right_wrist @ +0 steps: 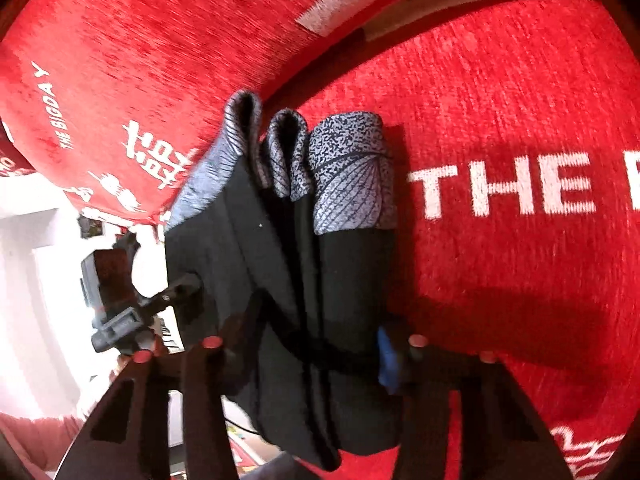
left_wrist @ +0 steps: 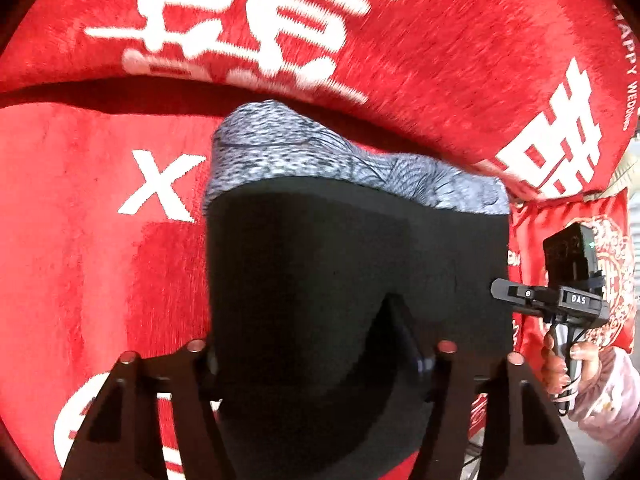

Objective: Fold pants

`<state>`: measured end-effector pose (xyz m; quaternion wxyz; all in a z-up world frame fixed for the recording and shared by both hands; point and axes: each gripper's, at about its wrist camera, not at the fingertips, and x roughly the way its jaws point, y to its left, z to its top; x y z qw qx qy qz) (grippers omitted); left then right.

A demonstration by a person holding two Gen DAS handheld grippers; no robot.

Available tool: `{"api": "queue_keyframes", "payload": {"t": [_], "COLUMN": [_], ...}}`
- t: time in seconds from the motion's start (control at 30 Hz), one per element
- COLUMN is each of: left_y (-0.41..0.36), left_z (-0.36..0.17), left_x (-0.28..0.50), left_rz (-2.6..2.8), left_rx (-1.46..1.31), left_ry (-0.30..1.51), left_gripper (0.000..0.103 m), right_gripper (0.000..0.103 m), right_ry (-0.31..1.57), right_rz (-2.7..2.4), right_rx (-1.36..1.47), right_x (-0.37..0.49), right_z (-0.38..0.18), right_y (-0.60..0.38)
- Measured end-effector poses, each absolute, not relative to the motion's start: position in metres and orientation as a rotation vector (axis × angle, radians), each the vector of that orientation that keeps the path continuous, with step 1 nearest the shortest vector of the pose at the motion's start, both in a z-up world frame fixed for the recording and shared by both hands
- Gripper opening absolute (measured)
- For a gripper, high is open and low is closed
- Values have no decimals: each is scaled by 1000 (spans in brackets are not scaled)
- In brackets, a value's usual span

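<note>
The left gripper [left_wrist: 320, 354] is clamped on the black pants [left_wrist: 352, 264], and the right gripper [right_wrist: 316, 346] is pinching the same pants [right_wrist: 288, 280], bunched into folds between its fingers. The patterned grey end [right_wrist: 352, 176] of the pants points away, held over the red cloth [right_wrist: 500, 100] with white lettering, near its back fold.

Two close wrist fisheyes along each tool, sharing the pants [left_wrist: 352, 280] and red cover [right_wrist: 500, 100]
</note>
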<state>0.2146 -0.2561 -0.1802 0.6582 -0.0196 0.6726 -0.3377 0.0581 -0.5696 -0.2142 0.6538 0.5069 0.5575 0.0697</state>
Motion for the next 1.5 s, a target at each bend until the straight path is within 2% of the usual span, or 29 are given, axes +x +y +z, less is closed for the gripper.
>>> {"api": "queue_keyframes", "payload": {"t": [0.3, 0.6, 0.67, 0.7, 0.73, 0.77, 0.87, 1.03, 1.1, 1.17, 1.2, 1.23, 1.3, 1.33, 1.5], "left_y": [-229, -168, -158, -153, -149, -143, -137, -138, -141, -150, -153, -158, -163, -165, -164], "left_z": [-130, -133, -148, -159, -170, -172, -163, -132, -122, -117, -115, -115, -116, -117, -128], "left_x": [193, 175, 172, 170, 169, 170, 171, 164, 161, 157, 156, 155, 152, 150, 139], "left_rz": [-779, -753, -718, -659, -606, -601, -572, -545, -551, -562, -564, -564, -558, -556, -517], "left_rx": [-1, 12, 66, 133, 192, 168, 167, 222, 231, 233, 235, 247, 265, 270, 332], "left_ry": [1478, 1512, 1515, 1505, 1517, 1516, 1495, 1417, 1389, 1366, 1349, 1345, 1345, 1347, 1367], "left_gripper": [61, 61, 71, 72, 80, 84, 85, 85, 85, 103, 103, 103, 103, 103, 103], "right_gripper": [42, 42, 43, 46, 54, 56, 60, 59, 54, 52, 46, 29, 6, 2, 1], "right_ry": [1223, 1211, 1254, 1299, 1349, 1389, 1394, 1332, 1261, 1247, 1254, 1266, 1300, 1313, 1416], "right_rz": [247, 217, 183, 151, 107, 63, -14, -131, -111, -96, -93, -92, -120, -142, -234], "right_rx": [1214, 1252, 1225, 1196, 1163, 1130, 1063, 860, 801, 722, 696, 678, 654, 634, 646], "right_x": [39, 4, 1, 0, -4, -5, -5, -4, 4, 19, 26, 33, 46, 47, 14], "right_z": [-180, -171, -179, -185, -190, -193, -182, -140, -117, -107, -109, -114, -125, -131, -151], "right_y": [-542, -486, -473, -465, -462, -457, -455, -455, -449, -441, -437, -435, -430, -430, -436]}}
